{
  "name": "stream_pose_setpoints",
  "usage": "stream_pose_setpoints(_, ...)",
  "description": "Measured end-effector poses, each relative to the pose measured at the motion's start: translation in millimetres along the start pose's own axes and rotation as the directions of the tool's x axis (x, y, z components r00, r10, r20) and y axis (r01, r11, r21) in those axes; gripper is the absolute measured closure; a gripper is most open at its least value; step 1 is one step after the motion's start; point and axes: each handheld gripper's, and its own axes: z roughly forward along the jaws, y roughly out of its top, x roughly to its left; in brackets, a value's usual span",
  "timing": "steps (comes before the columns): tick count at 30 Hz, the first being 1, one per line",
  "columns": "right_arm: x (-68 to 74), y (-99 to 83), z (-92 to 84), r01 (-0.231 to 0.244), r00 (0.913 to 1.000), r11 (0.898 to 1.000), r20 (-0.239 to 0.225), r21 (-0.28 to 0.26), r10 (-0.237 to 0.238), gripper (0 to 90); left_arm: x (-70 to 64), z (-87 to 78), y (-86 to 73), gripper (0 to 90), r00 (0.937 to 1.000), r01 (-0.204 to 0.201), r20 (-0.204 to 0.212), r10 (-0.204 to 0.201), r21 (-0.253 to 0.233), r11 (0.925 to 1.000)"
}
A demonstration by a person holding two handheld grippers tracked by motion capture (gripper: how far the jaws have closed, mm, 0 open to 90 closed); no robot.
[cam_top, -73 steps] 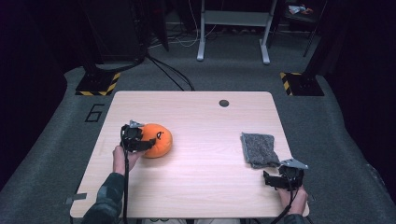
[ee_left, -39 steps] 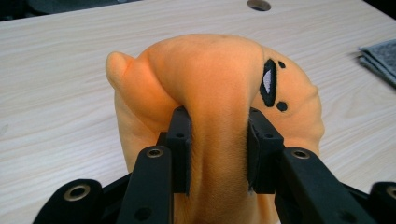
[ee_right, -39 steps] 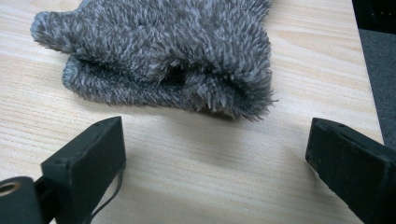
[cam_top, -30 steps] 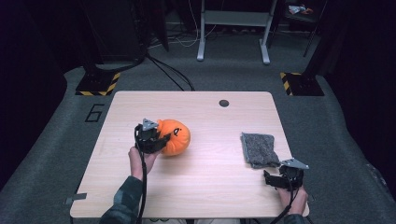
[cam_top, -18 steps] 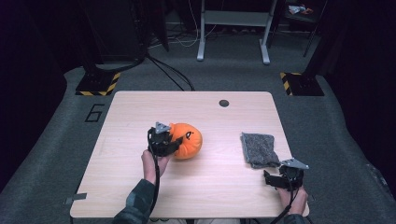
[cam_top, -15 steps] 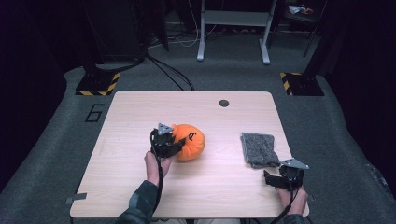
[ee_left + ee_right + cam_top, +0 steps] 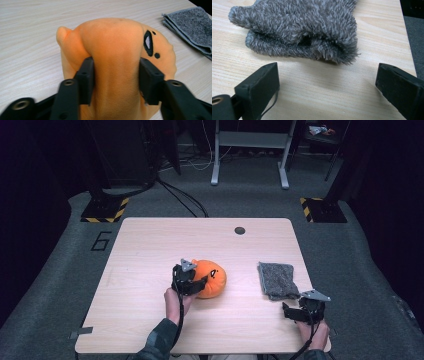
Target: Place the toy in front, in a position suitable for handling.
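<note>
Now the left gripper, its jaws just eased wider yet touching the orange plush, seems mid-release near the worktop's centre; next, withdraw toward six o'clock, while the right gripper gapes empty.

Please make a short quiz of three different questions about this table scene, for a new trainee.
1. True or false: the right tool is closed on the grey cloth.
2. What lies between the jaws of the left tool? A) a grey cloth B) an orange plush toy C) a cable
3. Fill in: on the table, the cloth lies on the ____ side of the toy, as the high view shows it.

Key
1. False. Its jaws stand wide open and short of the cloth.
2. B. The pads sit against the sides of the orange plush toy; the jaws have just been opening.
3. Right.
</note>
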Motion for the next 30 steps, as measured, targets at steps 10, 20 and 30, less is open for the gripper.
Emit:
stream_pose_setpoints(10,0.0,0.0,0.0,-0.001,1.0000,1.000,0.001,0.000,0.001,4.3,19.1,-20.8,2.3,22.7,0.9994,0.006,0.035,-0.005,-0.028,0.9996)
stream_pose_setpoints(20,-0.1,0.2,0.1,-0.001,1.0000,1.000,-0.002,-0.001,0.001,4.7,52.6,-31.1,-15.1,26.0,0.9958,0.038,0.083,-0.038,-0.005,0.9992)
stream_pose_setpoints(30,0.0,0.2,0.1,0.000,1.0000,1.000,-0.001,-0.001,0.000,4.7,55.9,-27.1,-23.9,32.4,0.9925,0.019,0.120,-0.024,0.039,0.9990)
